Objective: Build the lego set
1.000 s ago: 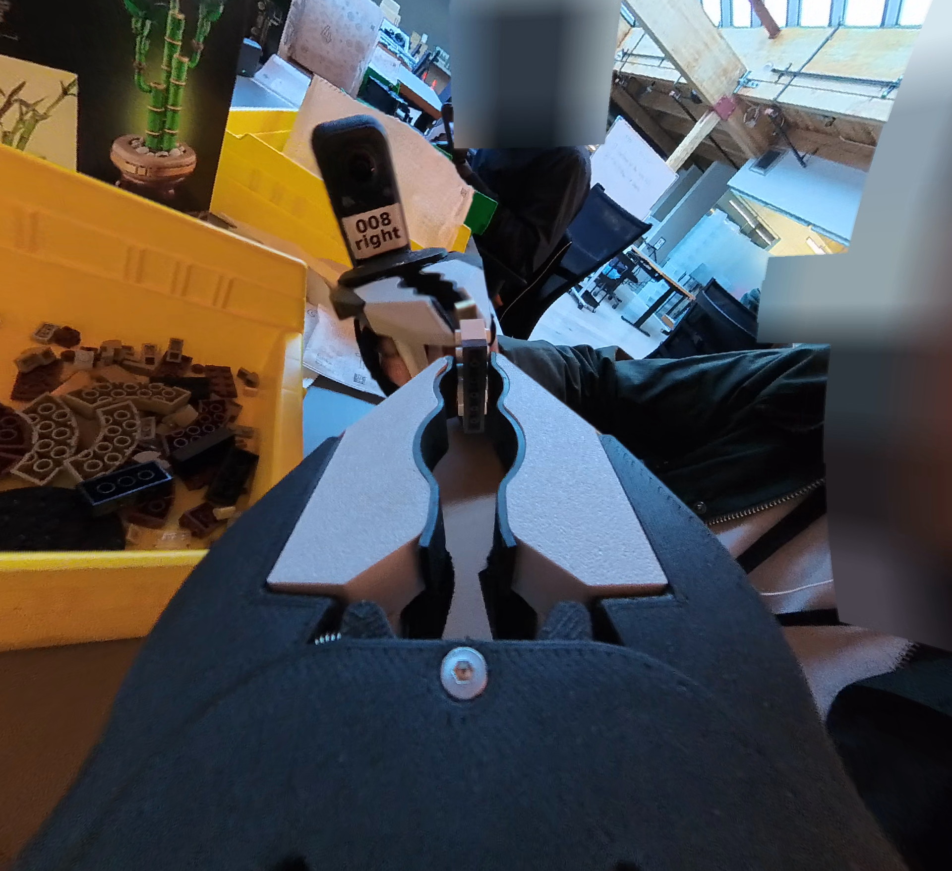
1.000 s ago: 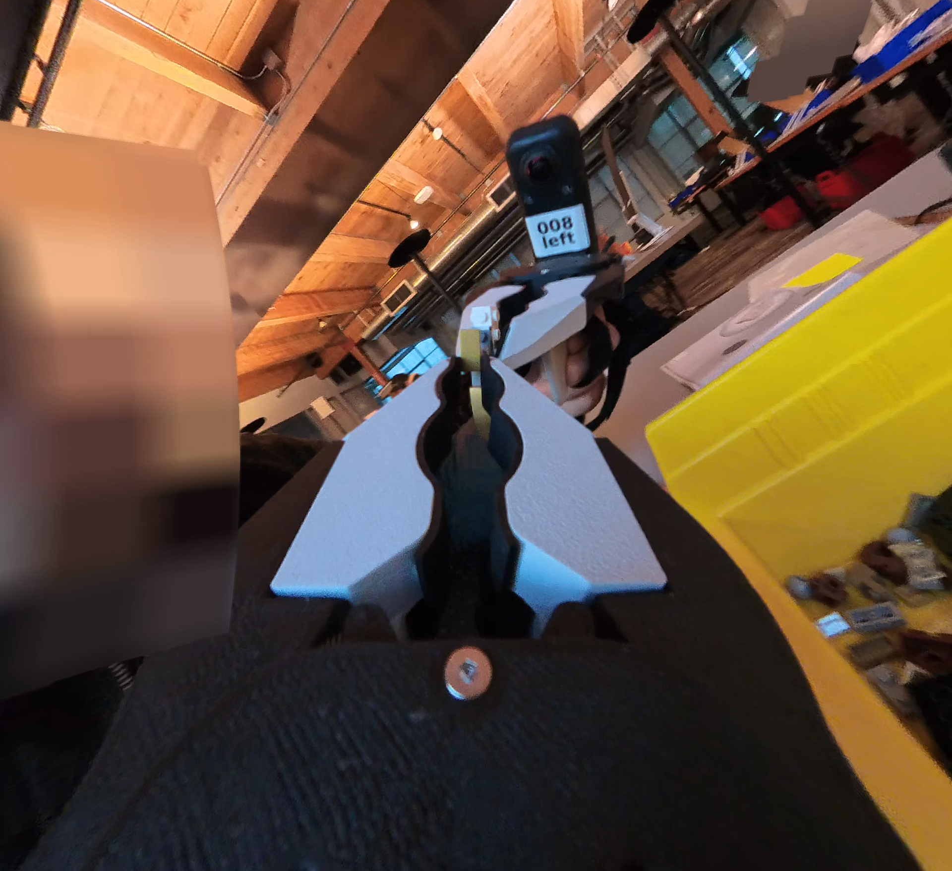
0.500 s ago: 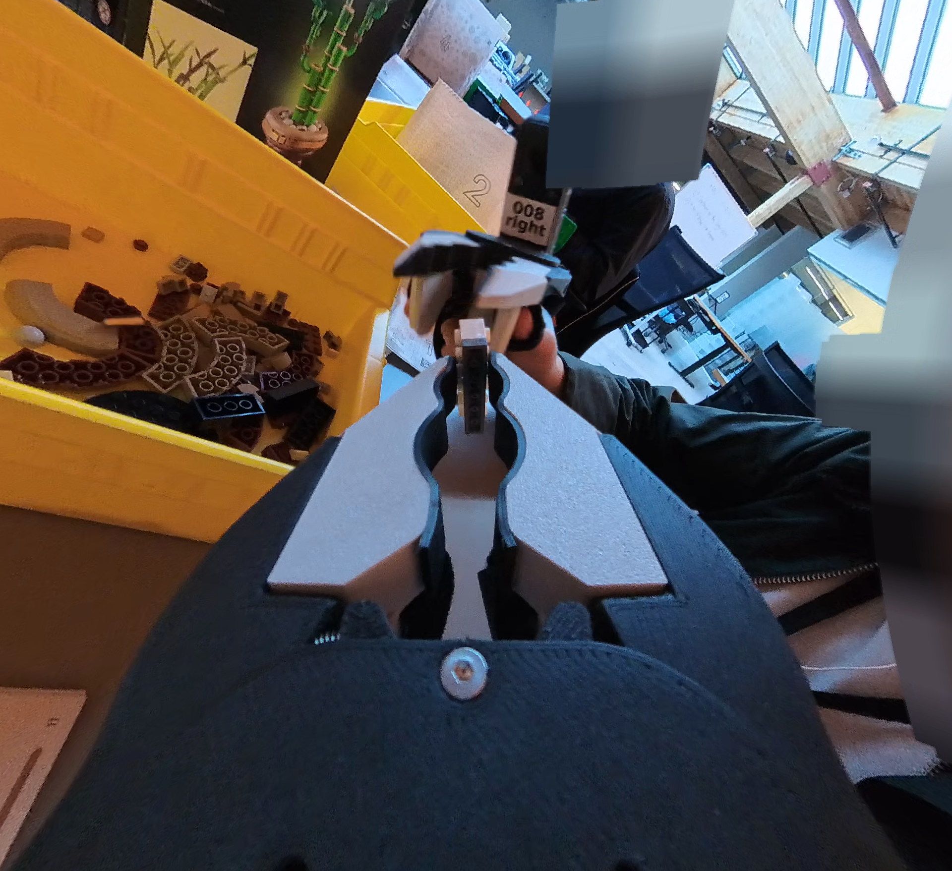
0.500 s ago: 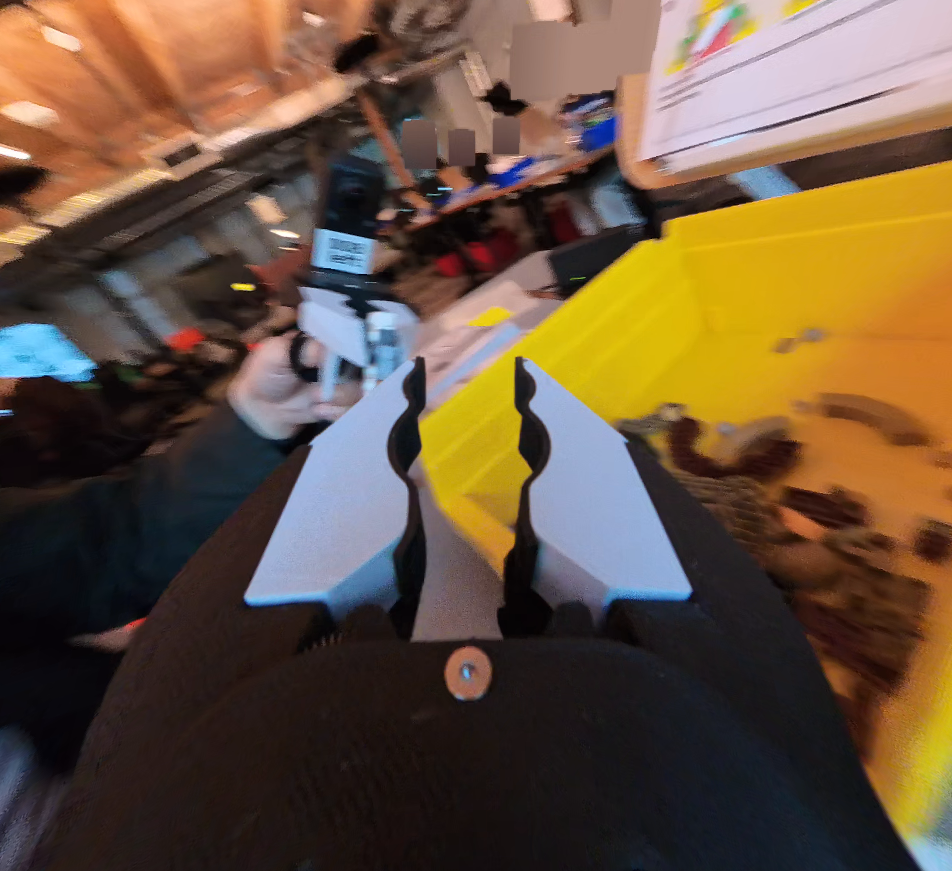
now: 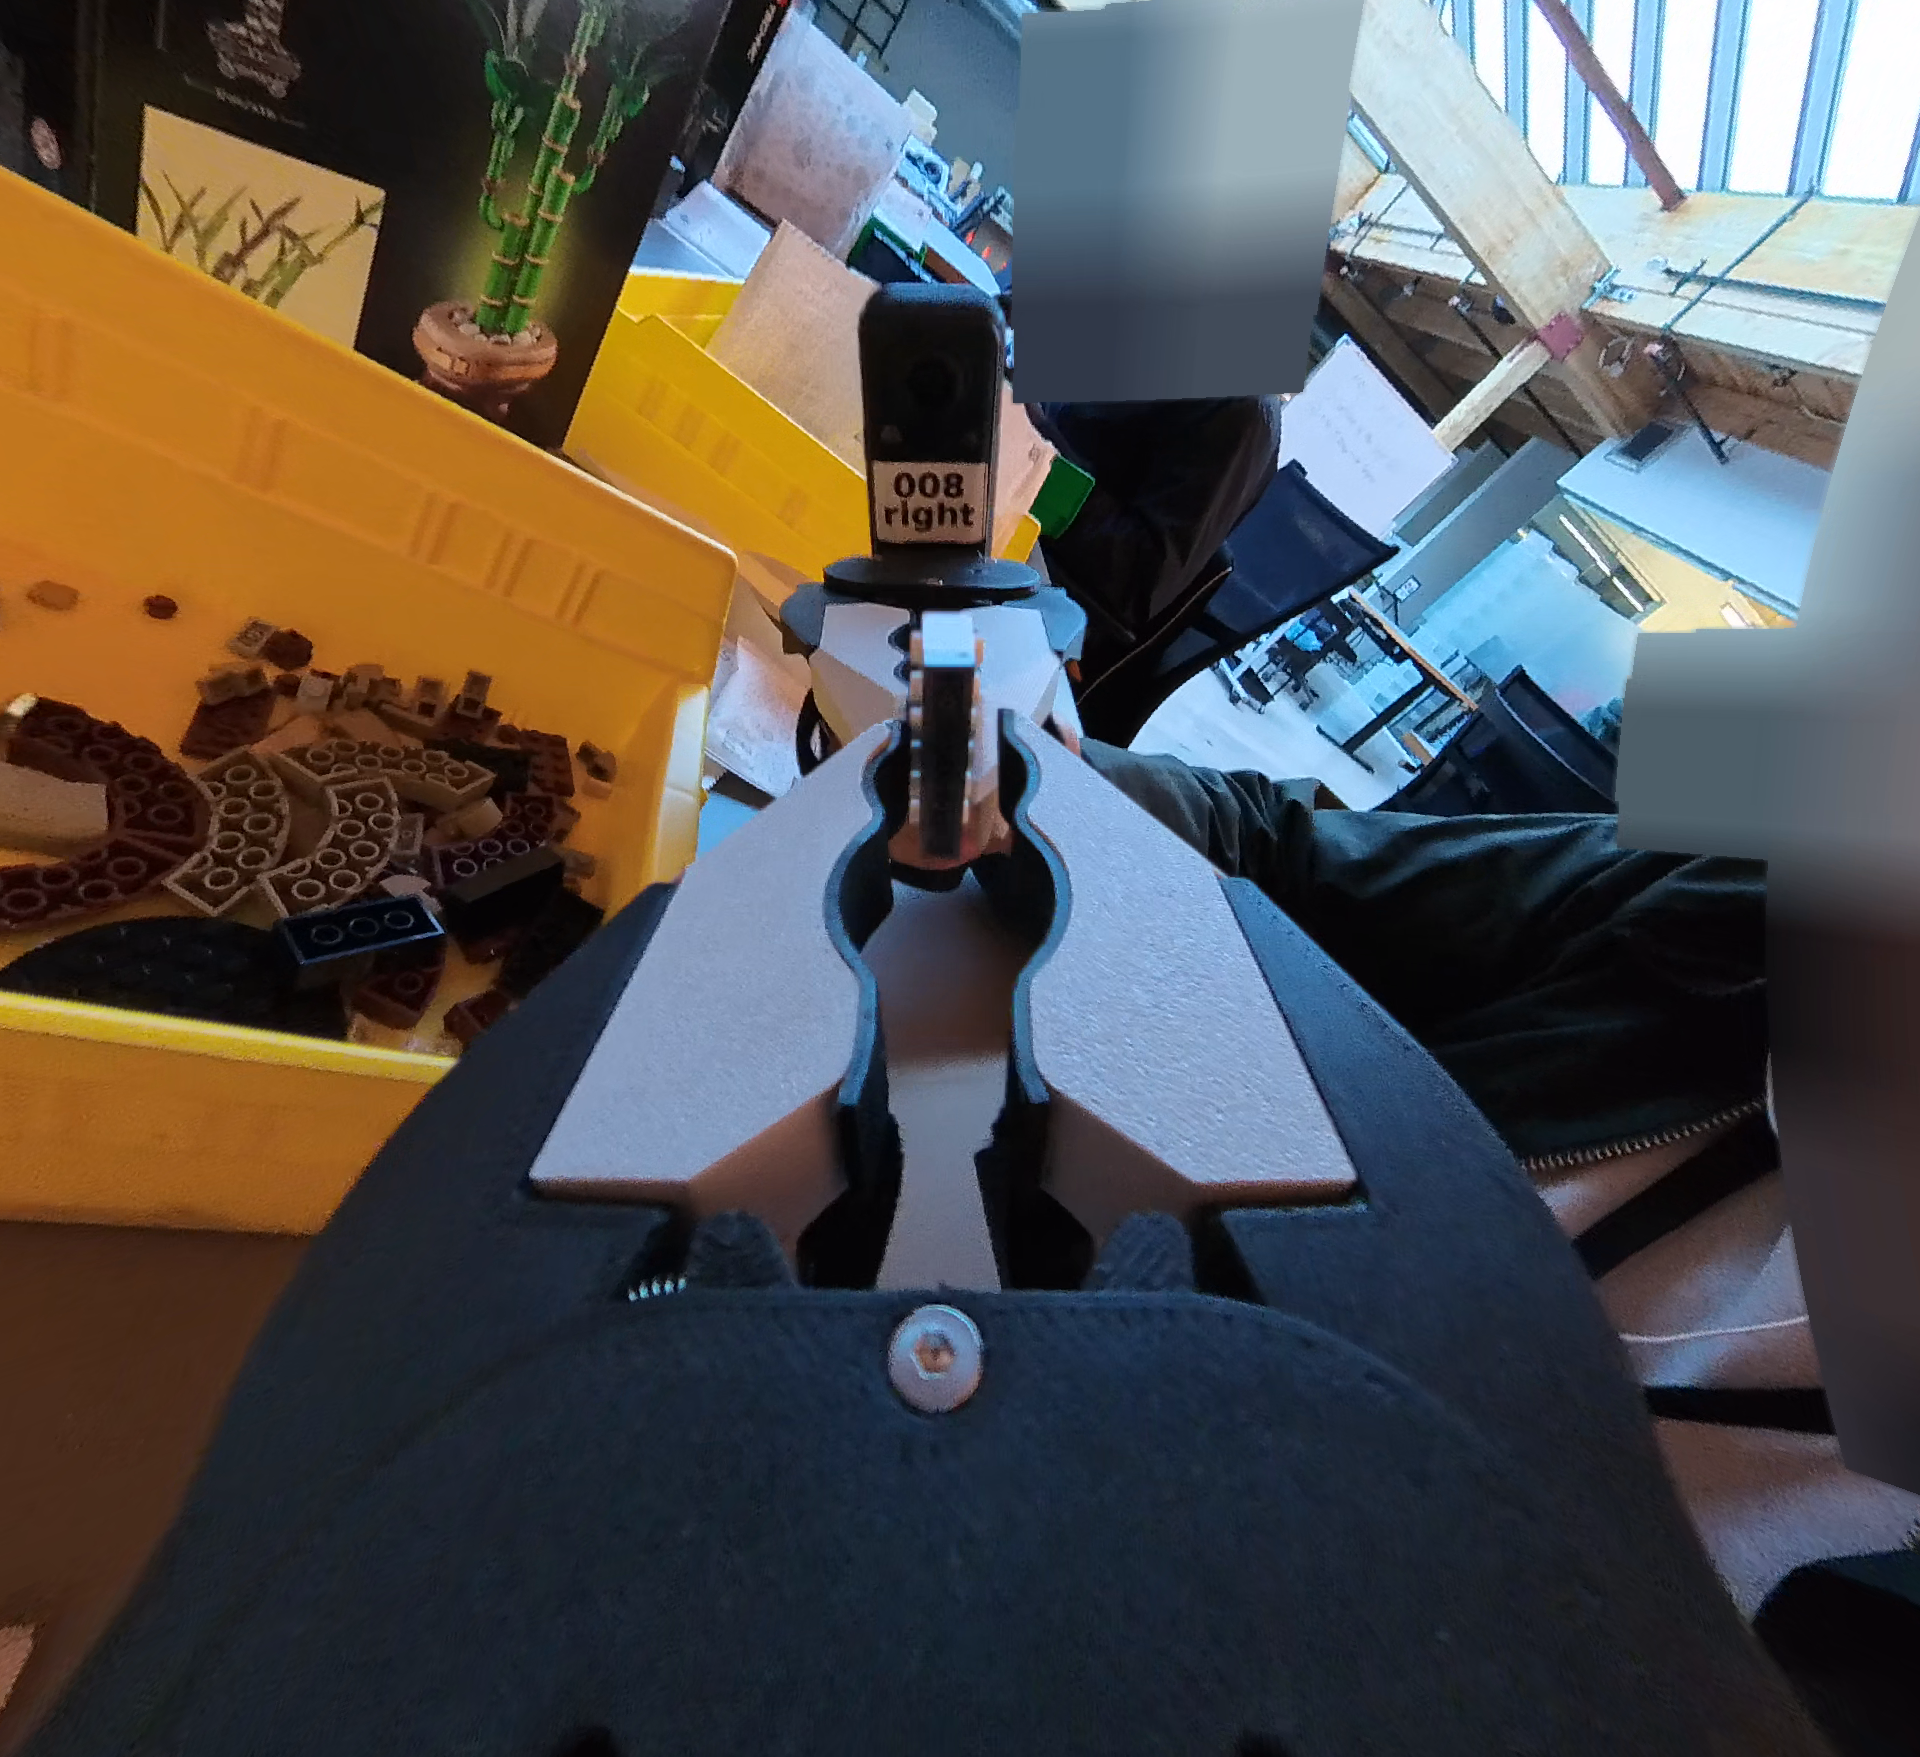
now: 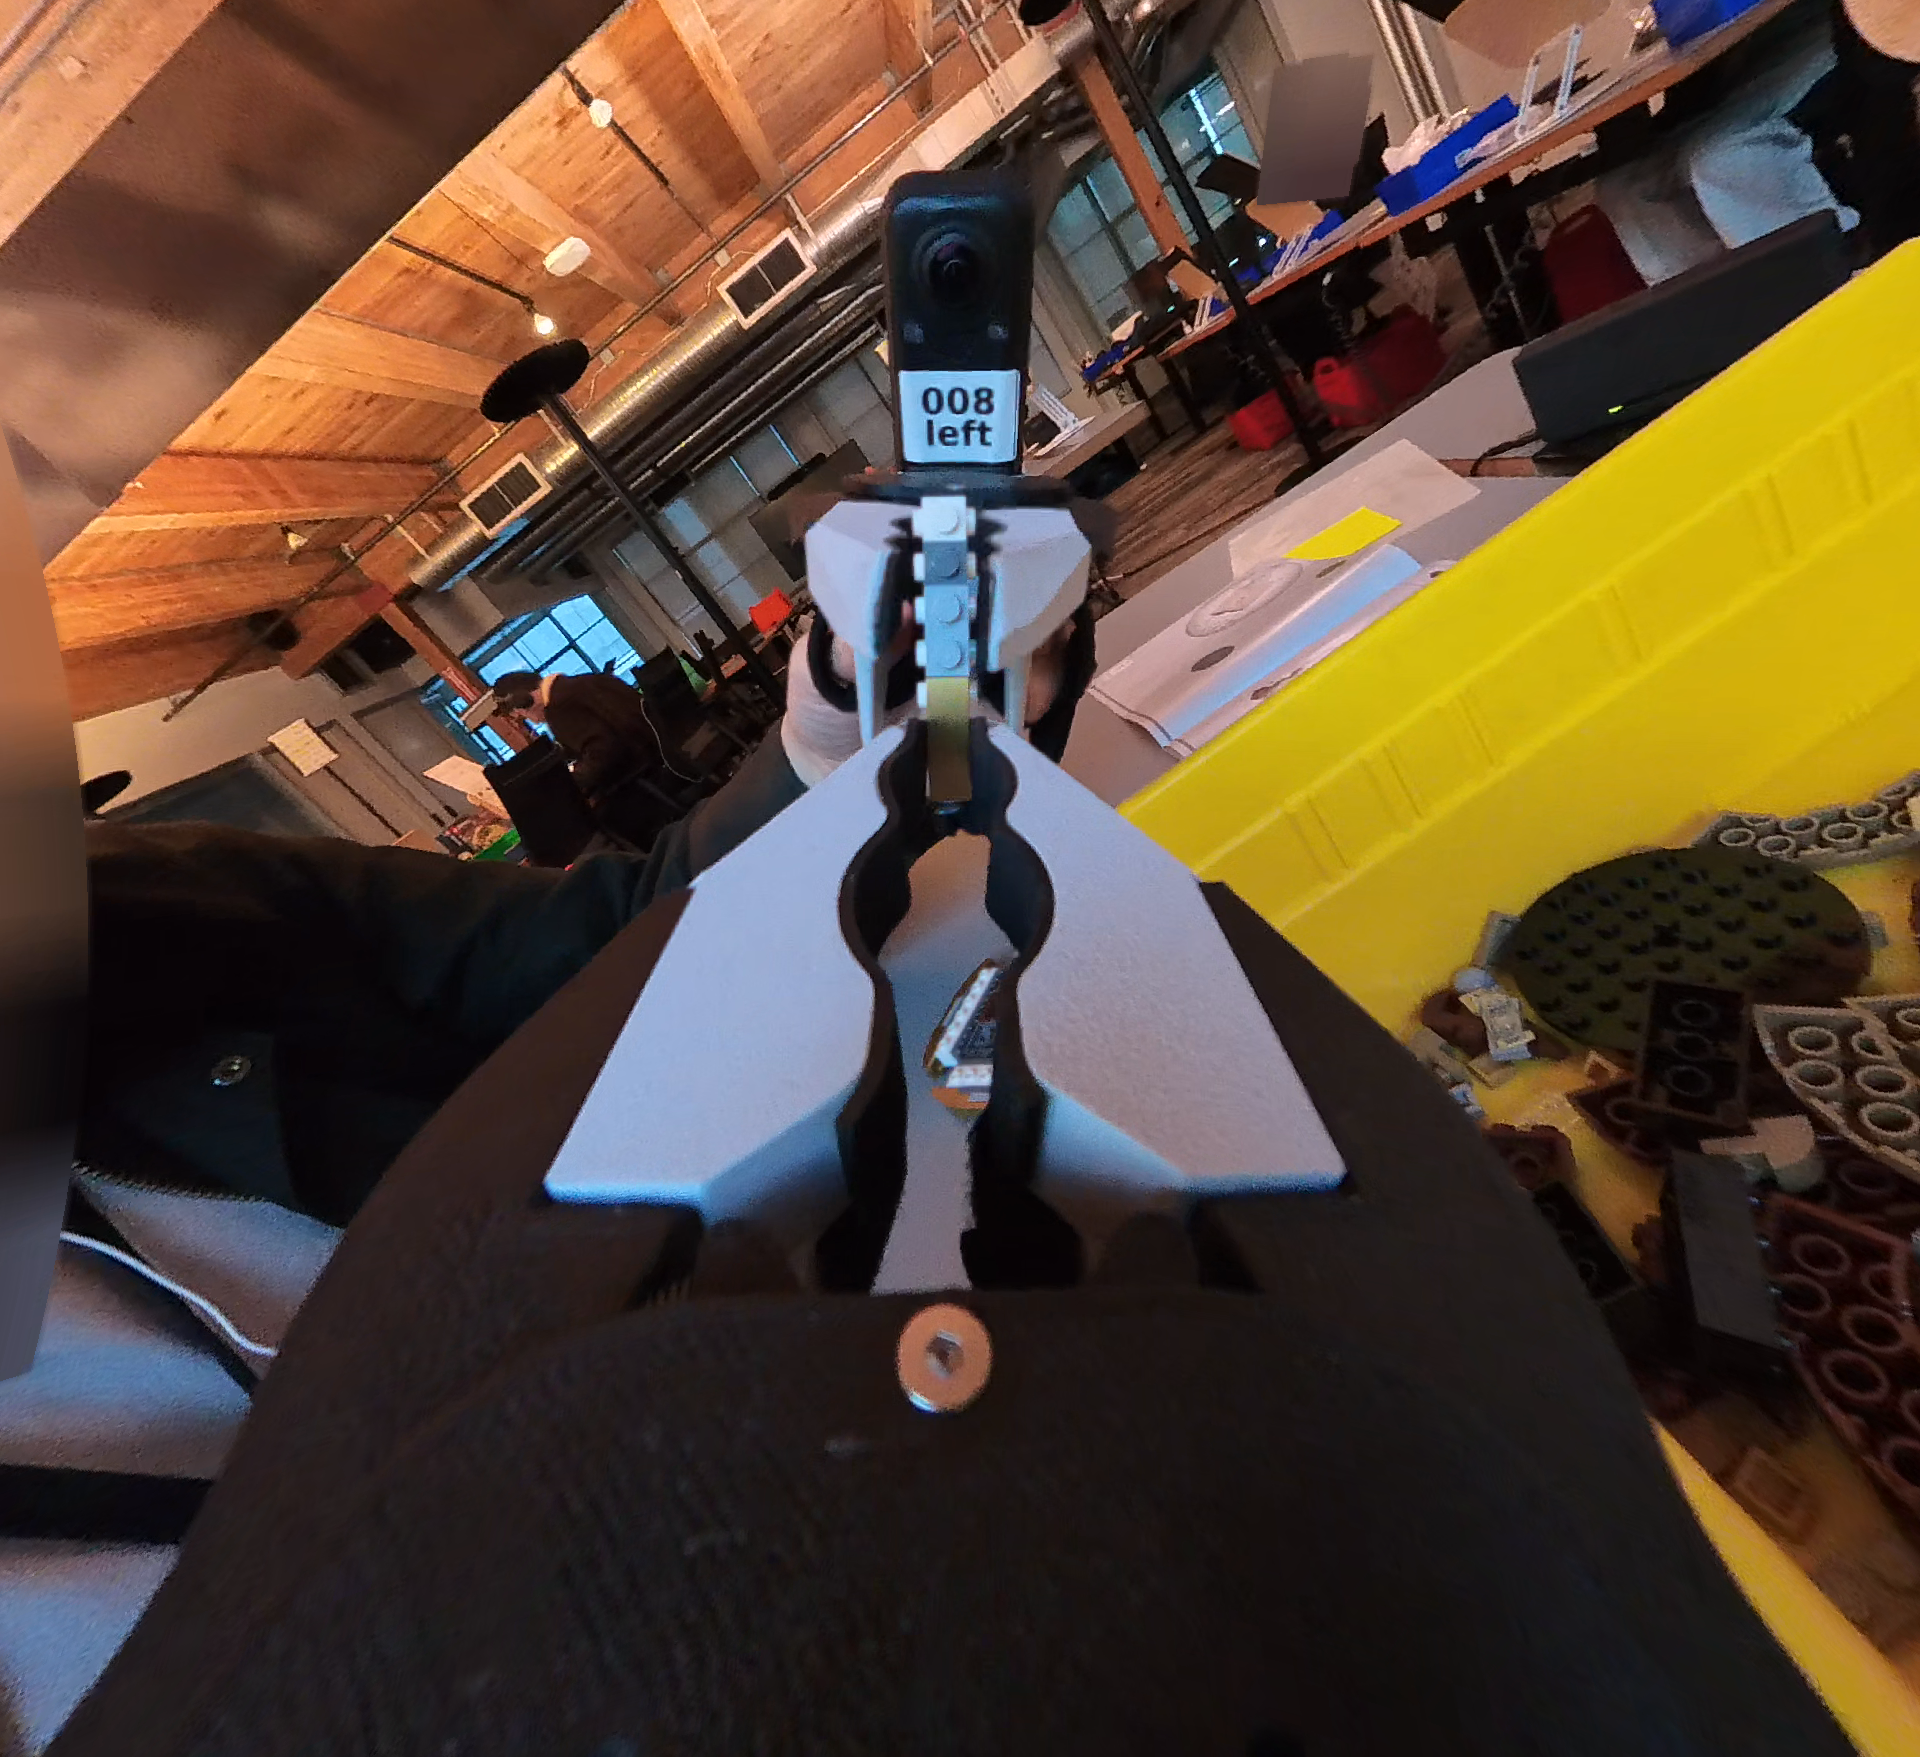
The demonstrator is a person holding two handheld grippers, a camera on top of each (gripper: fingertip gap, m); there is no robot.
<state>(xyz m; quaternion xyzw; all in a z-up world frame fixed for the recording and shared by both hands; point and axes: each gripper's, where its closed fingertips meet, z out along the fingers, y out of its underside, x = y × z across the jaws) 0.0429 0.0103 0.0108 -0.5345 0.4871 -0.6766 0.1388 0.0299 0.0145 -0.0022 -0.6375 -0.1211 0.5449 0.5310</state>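
Note:
My left gripper is shut on a narrow lego assembly, black with grey sides and a white top, held up in the air. From the right wrist view the assembly is a grey studded strip with a white top piece, standing upright in the left gripper. My right gripper faces it and is shut on a small olive-yellow piece at the strip's lower end. The right gripper's fingers show just behind the assembly.
A yellow bin of loose brown, grey and black lego pieces lies to the left; it also shows in the right wrist view, with a dark round plate inside. The set's black box stands behind. A person's dark sleeve lies right. Only a small space, under 4 cm, lies between the two pairs of fingers. Left tips and right tips are each some 20 cm from the dark round plate.
Half a second ago my right gripper was open, empty and turned toward the bin. Now it faces the left gripper again and is shut on the olive-yellow piece. The left gripper keeps its hold.

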